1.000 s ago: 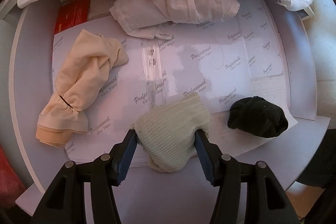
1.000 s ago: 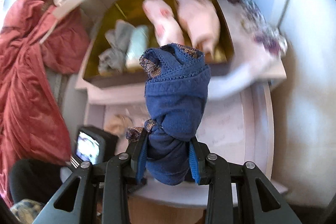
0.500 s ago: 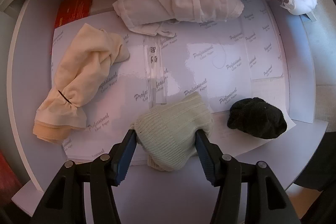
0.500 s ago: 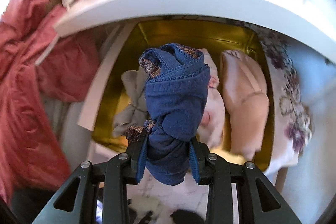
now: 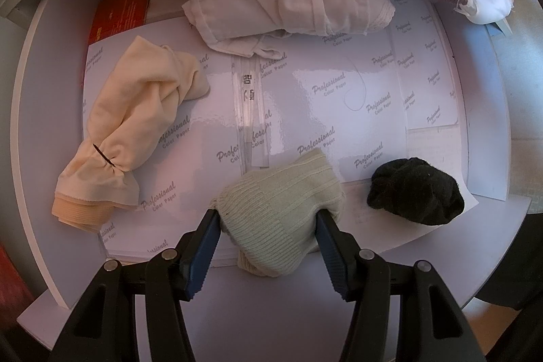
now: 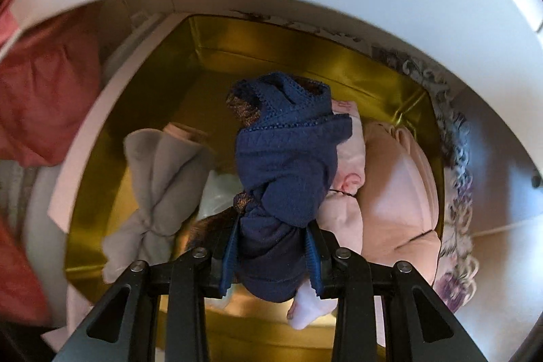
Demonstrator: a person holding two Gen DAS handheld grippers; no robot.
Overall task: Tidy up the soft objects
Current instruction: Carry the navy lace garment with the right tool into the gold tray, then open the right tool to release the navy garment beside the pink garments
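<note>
The left hand-held gripper (image 5: 268, 219) is gripping a pale green ribbed sock bundle (image 5: 278, 216) between its blue pads near the front edge of the white table (image 5: 51, 124), which is covered with glossy sheets of paper (image 5: 319, 97). A cream cloth roll (image 5: 135, 124) is lying toward the table's left edge, a white cloth bundle (image 5: 288, 2) near the back edge and a black sock ball (image 5: 415, 195) near the front right corner. The right hand-held gripper (image 6: 273, 246) is clamping a navy blue cloth bundle (image 6: 288, 172) over a gold-lined box (image 6: 271, 50) holding a grey knotted cloth (image 6: 159, 189) and a pink bundle (image 6: 397, 192)
</note>
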